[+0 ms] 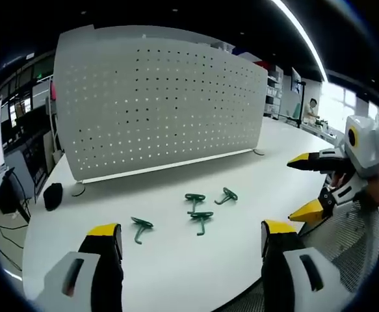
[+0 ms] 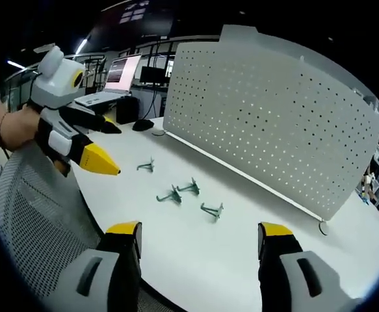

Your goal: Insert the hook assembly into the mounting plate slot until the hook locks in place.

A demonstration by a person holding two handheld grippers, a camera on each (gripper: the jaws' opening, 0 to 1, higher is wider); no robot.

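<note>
My left tongs [image 1: 192, 240] sit wide apart and empty over the white bench [image 1: 176, 273], and my right tongs [image 2: 199, 244] are gaping with nothing in them too. Four green hooks [image 1: 195, 198] lie loose on the bench in front of the upright white pegboard [image 1: 163, 97], well apart from it.

Ceiling light strip [image 1: 300, 32], white table [image 1: 176, 273].

Each hand-held gripper, left [image 1: 192, 250] and right [image 2: 202, 250], has grey jaw housings with black slots and yellow-capped black tips.
</note>
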